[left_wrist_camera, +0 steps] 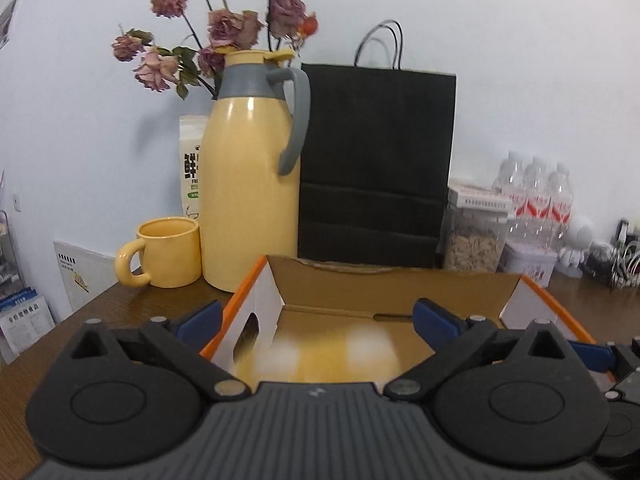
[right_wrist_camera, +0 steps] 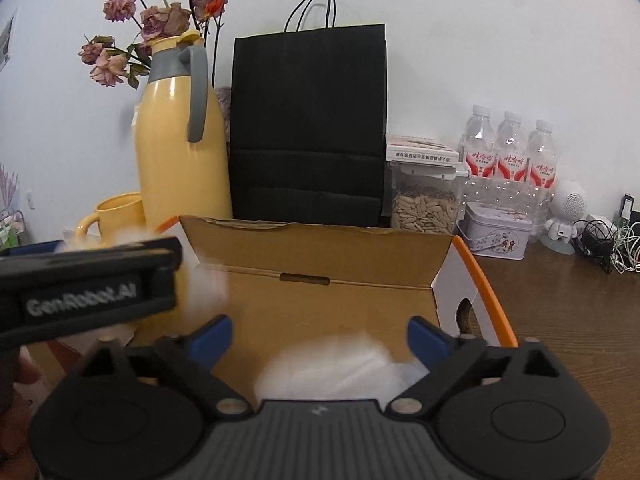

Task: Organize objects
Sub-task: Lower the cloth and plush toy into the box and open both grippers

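Note:
An open cardboard box [left_wrist_camera: 352, 286] with an orange rim [right_wrist_camera: 486, 280] and white side walls stands on the brown wooden table [right_wrist_camera: 568, 320]. My left gripper [left_wrist_camera: 316, 320] is open over the box's left near corner, its blue fingertips [left_wrist_camera: 434, 320] wide apart with nothing between them. My right gripper [right_wrist_camera: 320, 338] is open above the box's inside. A blurred white soft thing [right_wrist_camera: 328, 364] lies in the box below and between its fingers, untouched by the pads. The left gripper's black housing [right_wrist_camera: 88, 288] shows beside it on the left.
Behind the box stand a yellow thermos jug [left_wrist_camera: 248, 184], a yellow mug [left_wrist_camera: 168, 252] and a black paper bag [left_wrist_camera: 376, 160]. To the right are a clear tub of seeds [right_wrist_camera: 424, 204], three water bottles [right_wrist_camera: 508, 156], a small tin [right_wrist_camera: 496, 230] and tangled cables [right_wrist_camera: 612, 248].

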`<move>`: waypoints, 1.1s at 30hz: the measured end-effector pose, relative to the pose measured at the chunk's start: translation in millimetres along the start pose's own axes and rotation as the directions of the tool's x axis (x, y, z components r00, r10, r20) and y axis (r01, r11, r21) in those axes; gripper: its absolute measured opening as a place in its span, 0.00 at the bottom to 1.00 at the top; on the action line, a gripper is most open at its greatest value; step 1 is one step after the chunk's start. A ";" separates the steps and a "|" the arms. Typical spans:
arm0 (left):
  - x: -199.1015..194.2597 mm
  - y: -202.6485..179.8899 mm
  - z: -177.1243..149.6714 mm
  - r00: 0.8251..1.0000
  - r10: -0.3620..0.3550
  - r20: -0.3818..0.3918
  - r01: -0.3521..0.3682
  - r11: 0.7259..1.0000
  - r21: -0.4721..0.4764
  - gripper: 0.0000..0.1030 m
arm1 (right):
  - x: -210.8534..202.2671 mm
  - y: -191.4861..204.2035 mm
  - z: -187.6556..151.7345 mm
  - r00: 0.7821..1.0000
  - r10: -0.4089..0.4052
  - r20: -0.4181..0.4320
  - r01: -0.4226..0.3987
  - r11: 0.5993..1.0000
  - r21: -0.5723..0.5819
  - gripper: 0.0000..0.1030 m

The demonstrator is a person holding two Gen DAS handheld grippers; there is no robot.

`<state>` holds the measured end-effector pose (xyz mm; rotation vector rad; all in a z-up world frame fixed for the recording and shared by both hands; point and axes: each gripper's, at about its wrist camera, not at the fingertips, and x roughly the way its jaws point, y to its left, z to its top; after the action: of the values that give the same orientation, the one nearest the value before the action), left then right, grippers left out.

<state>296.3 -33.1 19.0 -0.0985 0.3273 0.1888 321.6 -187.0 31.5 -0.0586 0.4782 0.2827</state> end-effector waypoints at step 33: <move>-96.2 25.3 1.8 0.982 -0.123 0.140 0.124 0.992 0.004 1.00 | -90.8 -10.0 -9.5 0.988 -0.014 0.156 0.018 1.000 -0.025 1.00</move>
<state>202.4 -24.3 50.6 -0.1098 0.1800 0.0727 243.0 -220.9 64.9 -0.0657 0.3184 0.2757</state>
